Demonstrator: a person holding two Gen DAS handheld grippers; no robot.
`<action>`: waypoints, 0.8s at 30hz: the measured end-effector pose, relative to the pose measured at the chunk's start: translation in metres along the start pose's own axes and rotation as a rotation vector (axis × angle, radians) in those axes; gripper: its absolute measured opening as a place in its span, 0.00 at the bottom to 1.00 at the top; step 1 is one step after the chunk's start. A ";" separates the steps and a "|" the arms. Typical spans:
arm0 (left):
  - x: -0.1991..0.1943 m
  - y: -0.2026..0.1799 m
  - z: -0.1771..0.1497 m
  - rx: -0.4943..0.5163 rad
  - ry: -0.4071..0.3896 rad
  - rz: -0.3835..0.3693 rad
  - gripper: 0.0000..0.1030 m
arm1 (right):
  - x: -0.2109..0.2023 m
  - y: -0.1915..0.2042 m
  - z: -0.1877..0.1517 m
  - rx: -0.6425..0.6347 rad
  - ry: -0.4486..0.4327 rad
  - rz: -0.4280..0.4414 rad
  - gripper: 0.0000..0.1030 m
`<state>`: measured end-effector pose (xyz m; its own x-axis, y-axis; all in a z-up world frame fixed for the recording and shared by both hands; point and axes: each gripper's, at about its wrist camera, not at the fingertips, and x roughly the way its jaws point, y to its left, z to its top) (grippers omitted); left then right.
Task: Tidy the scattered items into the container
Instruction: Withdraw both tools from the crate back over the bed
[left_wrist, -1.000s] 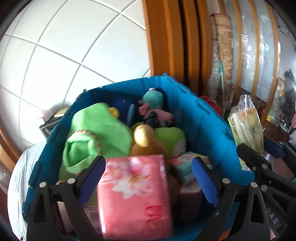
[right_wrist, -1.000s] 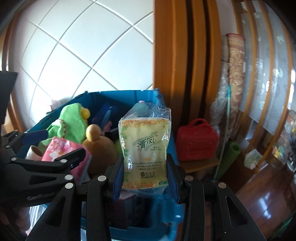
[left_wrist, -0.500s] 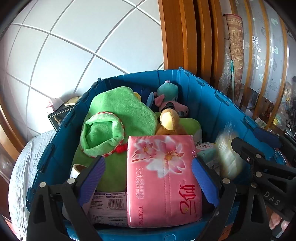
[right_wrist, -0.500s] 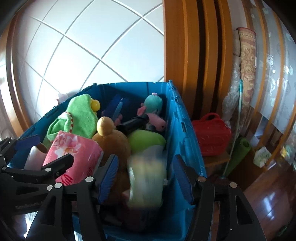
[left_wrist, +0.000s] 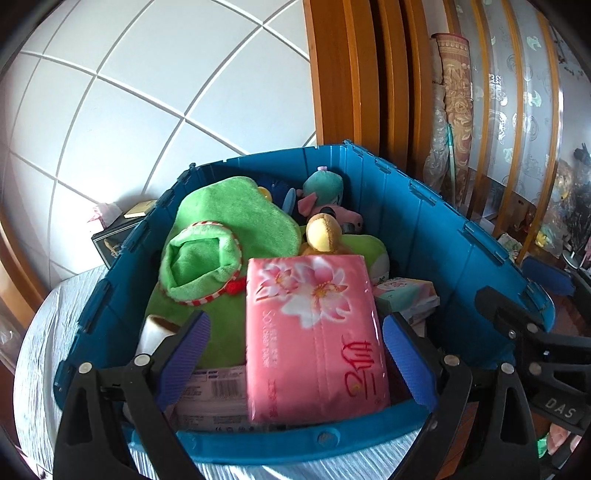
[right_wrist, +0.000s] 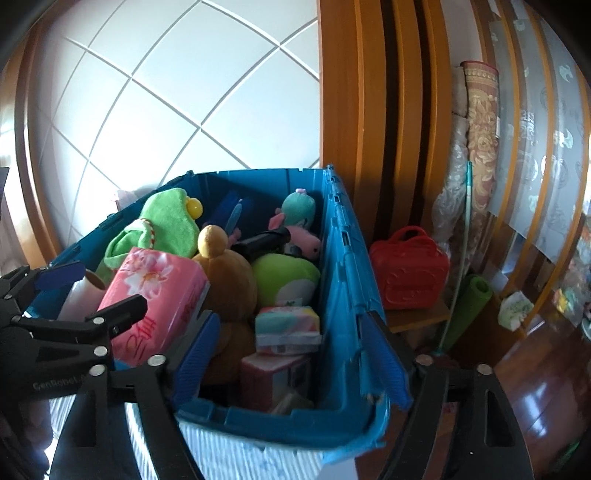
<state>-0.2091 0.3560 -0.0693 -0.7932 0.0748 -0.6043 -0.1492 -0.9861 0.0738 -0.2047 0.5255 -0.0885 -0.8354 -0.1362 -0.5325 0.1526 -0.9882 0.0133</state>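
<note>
Two claws inspected, both with jaws spread wide and nothing between them. Left claw (left_wrist: 295, 350) hangs over the near rim of the blue container (left_wrist: 417, 236); right claw (right_wrist: 291, 354) stands at the container's near right corner, its right finger outside the wall.

Contents noted. Directly ahead of the left claw, a pink tissue pack (left_wrist: 317, 332) lies on top of the load, tilted toward the near wall. Ahead and to its left sits a green plush (left_wrist: 221, 236). Beyond the pack are a brown plush (right_wrist: 229, 273), a lime plush (right_wrist: 284, 273) and a teal-and-pink plush (right_wrist: 299, 221). Ahead of the right claw, a pastel tissue pack (right_wrist: 288, 325) rests on a pink box (right_wrist: 273, 376).

Assessment: the container appears well filled. The visible strip of the cloth-covered worktop (left_wrist: 40, 354) beside the left claw carries no loose item, so the task looks near its end. Areas behind both claws are out of sight; remaining stray items cannot be ruled out. A red case (right_wrist: 408, 273) stands well right of the container, apparently on separate furniture.
</note>
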 end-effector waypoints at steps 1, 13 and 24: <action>-0.004 0.001 -0.002 -0.001 -0.005 -0.001 0.93 | -0.004 0.001 -0.001 0.001 -0.005 0.003 0.80; -0.075 0.057 -0.038 -0.028 -0.089 0.000 1.00 | -0.055 0.061 -0.012 -0.018 -0.065 0.033 1.00; -0.145 0.191 -0.109 -0.100 -0.108 0.048 1.00 | -0.100 0.209 -0.030 -0.058 -0.094 0.068 1.00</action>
<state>-0.0580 0.1407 -0.0537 -0.8578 0.0371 -0.5126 -0.0541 -0.9984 0.0184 -0.0732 0.3348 -0.0576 -0.8674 -0.2113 -0.4506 0.2385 -0.9711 -0.0037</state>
